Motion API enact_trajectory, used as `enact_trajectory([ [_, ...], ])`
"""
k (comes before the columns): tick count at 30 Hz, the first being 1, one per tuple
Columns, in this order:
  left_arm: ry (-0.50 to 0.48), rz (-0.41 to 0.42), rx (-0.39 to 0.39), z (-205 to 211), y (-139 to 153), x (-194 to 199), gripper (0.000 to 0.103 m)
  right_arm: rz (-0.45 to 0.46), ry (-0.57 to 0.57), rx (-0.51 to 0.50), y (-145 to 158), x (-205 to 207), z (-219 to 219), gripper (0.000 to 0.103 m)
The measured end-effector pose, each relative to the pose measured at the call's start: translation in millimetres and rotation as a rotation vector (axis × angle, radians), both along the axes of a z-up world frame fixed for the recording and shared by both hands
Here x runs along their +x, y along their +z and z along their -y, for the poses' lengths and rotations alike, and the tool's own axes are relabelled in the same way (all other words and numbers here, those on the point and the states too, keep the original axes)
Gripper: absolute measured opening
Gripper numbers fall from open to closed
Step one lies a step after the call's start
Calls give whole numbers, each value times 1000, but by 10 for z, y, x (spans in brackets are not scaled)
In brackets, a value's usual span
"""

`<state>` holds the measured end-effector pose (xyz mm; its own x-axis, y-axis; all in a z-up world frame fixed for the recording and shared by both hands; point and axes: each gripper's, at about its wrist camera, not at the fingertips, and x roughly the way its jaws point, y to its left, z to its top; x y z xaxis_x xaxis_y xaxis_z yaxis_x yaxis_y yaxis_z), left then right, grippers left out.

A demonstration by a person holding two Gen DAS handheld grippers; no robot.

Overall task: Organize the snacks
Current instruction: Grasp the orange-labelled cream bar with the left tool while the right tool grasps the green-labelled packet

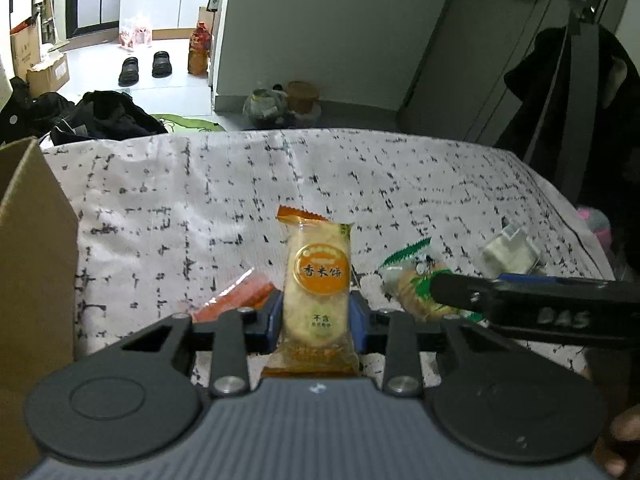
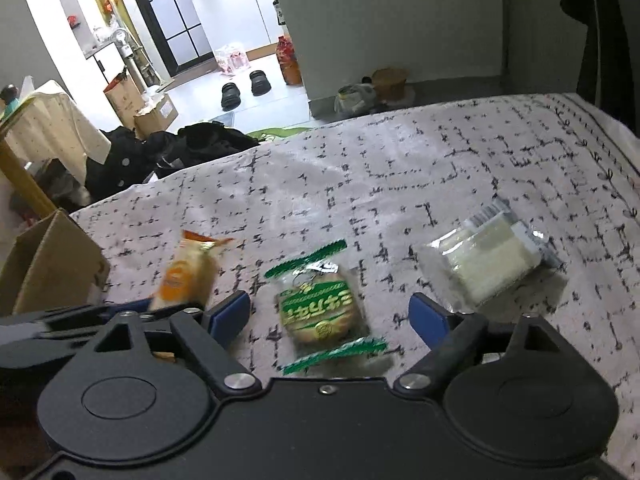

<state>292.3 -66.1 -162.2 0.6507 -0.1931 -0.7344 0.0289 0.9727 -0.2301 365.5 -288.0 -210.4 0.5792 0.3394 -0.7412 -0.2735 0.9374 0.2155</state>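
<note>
An orange rice-cracker packet [image 1: 318, 280] sticks out forward between the blue pads of my left gripper [image 1: 318, 316], which is shut on its lower half. The right wrist view shows the same packet [image 2: 188, 272] blurred, near the cardboard box [image 2: 48, 268]. A green-edged cracker packet [image 2: 320, 308] lies flat on the cloth inside my right gripper [image 2: 328, 316]. That gripper is open, with both pads clear of the packet. A white snack packet [image 2: 488, 260] lies to the right. A red-orange packet [image 1: 240, 296] lies just left of the left gripper.
The white cloth with black marks [image 1: 240, 184] covers the table, and its far edge drops to the floor. An open cardboard box [image 1: 32, 260] stands at the left. Dark clothes [image 2: 180, 148] lie beyond the table, and a dark coat [image 1: 580, 92] hangs at the right.
</note>
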Motion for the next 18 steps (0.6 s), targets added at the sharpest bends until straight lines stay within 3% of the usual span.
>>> enact_trajectory([
  [8,17,17,-7,-75,113,-40,33,-6,51,-20,-44,37,-131,72],
  [14,33,21,-18,-129,149,-82,33,-51,68,-69,-168,82,-220,56],
  [15,35,21,-21,-139,152,-91,33,-45,73,-83,-172,74,-240,49],
  [18,37,27,-23,-167,171,-125,33,-68,104,-42,-121,57,-240,48],
])
